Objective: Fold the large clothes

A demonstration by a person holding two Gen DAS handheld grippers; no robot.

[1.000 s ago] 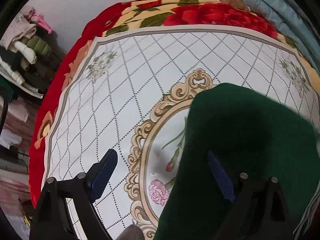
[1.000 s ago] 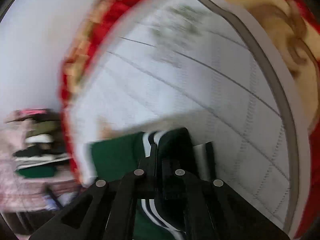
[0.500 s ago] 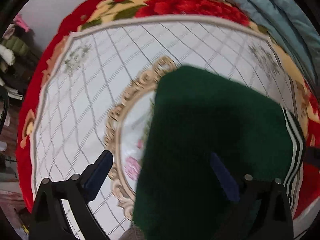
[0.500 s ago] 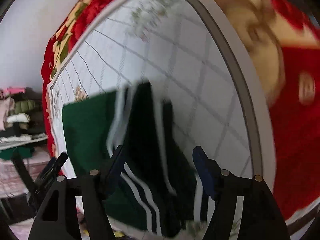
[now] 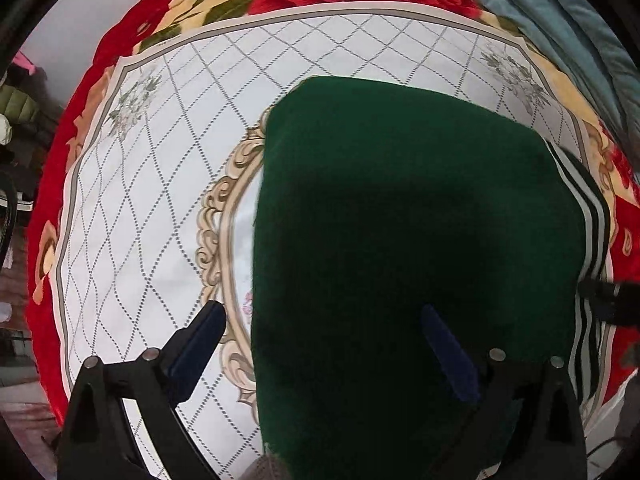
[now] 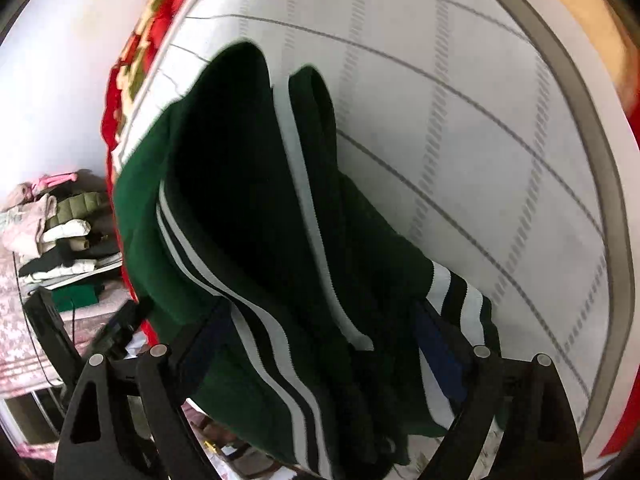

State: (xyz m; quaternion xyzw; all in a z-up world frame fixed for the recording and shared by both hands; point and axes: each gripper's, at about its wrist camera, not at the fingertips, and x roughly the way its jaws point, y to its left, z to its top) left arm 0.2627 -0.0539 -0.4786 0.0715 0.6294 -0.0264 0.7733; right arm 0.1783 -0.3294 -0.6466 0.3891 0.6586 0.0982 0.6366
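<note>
Since a second ago the green garment (image 5: 400,240) has dropped folded onto the patterned bed cover (image 5: 160,200), the right claw (image 6: 320,344) (jaws just opened) releasing it, the left claw (image 5: 320,336) spread wide, empty, so this fold looks complete.

Dark green garment (image 5: 400,220) with white-and-black striped trim, folded flat on the bed, its striped end at the bed's edge.
</note>
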